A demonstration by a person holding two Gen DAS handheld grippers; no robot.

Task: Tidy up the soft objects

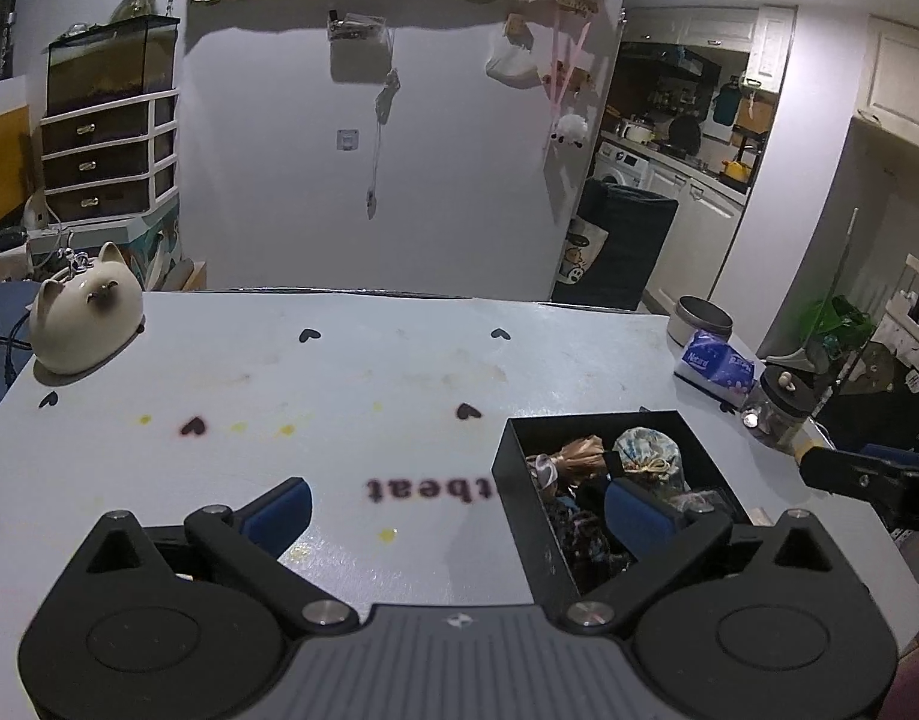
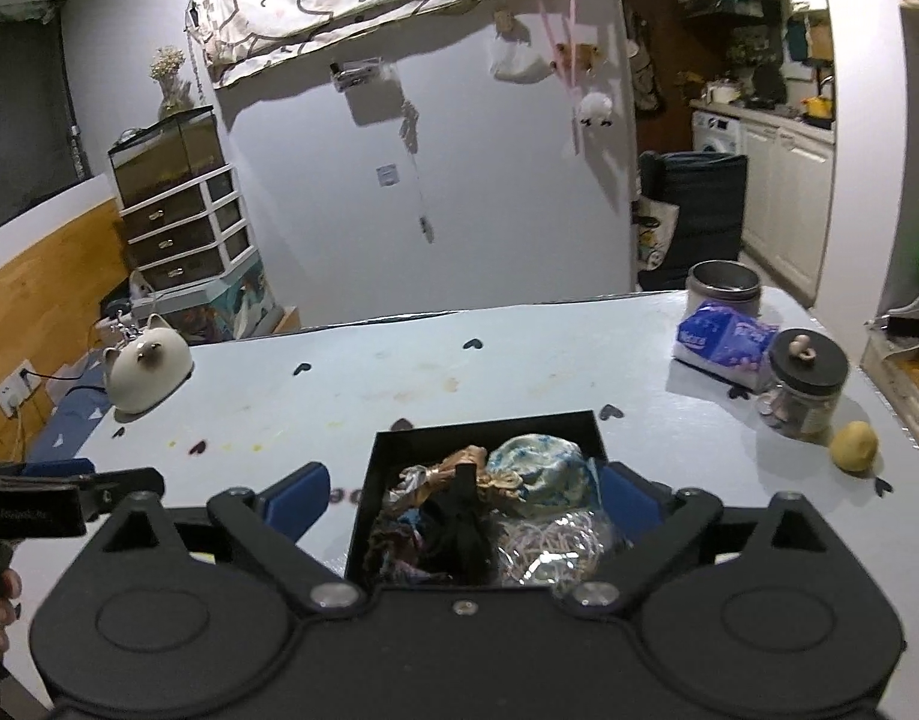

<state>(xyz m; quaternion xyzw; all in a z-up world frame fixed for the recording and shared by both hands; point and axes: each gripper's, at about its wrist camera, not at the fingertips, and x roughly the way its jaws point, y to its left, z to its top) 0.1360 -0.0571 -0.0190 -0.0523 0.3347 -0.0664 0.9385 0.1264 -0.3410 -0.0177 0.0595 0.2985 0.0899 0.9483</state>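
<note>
The left gripper point(image 1: 456, 507) is being held with its jaws wide apart and nothing between the pads; only the bare table point(image 1: 351, 372) is lying between them, and the black box point(image 1: 615, 480) is sitting behind its right-hand finger. The right gripper point(image 2: 465, 501) is likewise being held spread wide, gripping nothing, with the box point(image 2: 480, 480) lying between and beyond its fingers. Inside the box, soft objects are being kept together: a pale blue drawstring pouch point(image 2: 543, 471), a brown scrunchie point(image 2: 453, 465) and darker fabric pieces point(image 2: 459, 534).
</note>
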